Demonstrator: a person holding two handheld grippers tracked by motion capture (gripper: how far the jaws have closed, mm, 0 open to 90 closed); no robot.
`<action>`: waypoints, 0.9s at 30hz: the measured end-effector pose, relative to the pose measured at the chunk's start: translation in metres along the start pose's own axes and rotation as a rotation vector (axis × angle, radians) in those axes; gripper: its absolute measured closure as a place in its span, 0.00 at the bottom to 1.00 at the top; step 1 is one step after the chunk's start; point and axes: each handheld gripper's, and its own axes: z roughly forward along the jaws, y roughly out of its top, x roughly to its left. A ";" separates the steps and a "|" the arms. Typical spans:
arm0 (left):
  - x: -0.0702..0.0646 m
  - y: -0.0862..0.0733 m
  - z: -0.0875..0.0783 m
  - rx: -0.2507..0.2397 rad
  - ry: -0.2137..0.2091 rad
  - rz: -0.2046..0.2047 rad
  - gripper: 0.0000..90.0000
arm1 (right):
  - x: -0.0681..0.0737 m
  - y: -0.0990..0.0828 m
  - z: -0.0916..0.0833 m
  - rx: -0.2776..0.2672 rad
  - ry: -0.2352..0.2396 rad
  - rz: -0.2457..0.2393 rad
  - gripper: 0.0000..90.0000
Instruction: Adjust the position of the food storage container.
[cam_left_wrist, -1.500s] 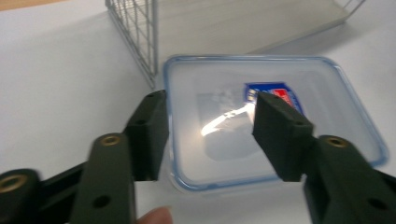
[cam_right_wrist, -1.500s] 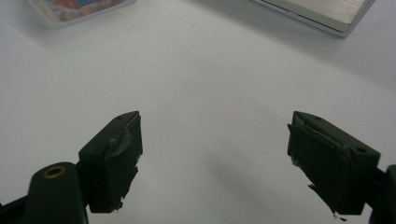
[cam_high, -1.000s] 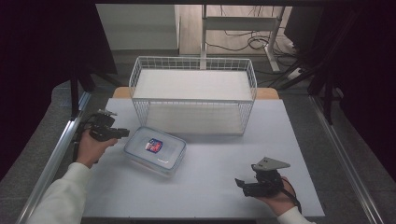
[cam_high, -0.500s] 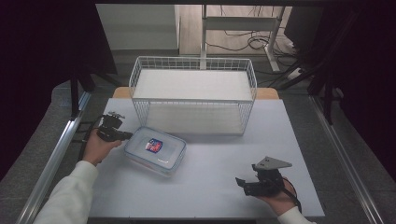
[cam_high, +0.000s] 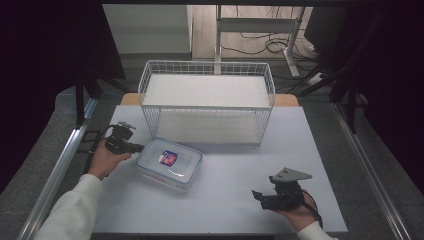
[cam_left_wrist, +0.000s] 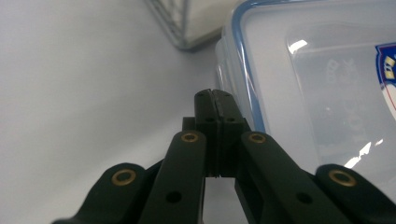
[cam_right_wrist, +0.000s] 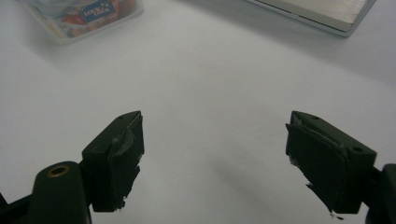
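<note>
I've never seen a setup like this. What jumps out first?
A big white wire basket stands at the table's far middle. Just in front, to the left, lies a clear plastic lidded container with a bright sticker. The left gripper, shut, reaches its edge, while the right gripper waits open near the front.

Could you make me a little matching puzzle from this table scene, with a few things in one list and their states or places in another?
Things:
1. left gripper
2. right gripper
3. plastic container
4. wire basket

States or places:
A. jaws wide apart over bare table
B. far side of the table
C. jaws pressed together beside the container
D. lid on, lying flat

Pairs: 1-C, 2-A, 3-D, 4-B
</note>
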 end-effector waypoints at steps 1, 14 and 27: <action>-0.003 0.000 0.000 -0.001 -0.008 0.010 1.00 | 0.000 0.000 0.000 0.000 0.000 0.000 0.22; -0.033 0.000 0.004 0.009 -0.068 0.066 1.00 | 0.000 0.001 0.000 0.000 -0.002 0.002 0.22; -0.068 -0.004 0.002 0.018 -0.139 0.130 1.00 | 0.001 0.001 -0.001 0.004 -0.003 0.008 0.22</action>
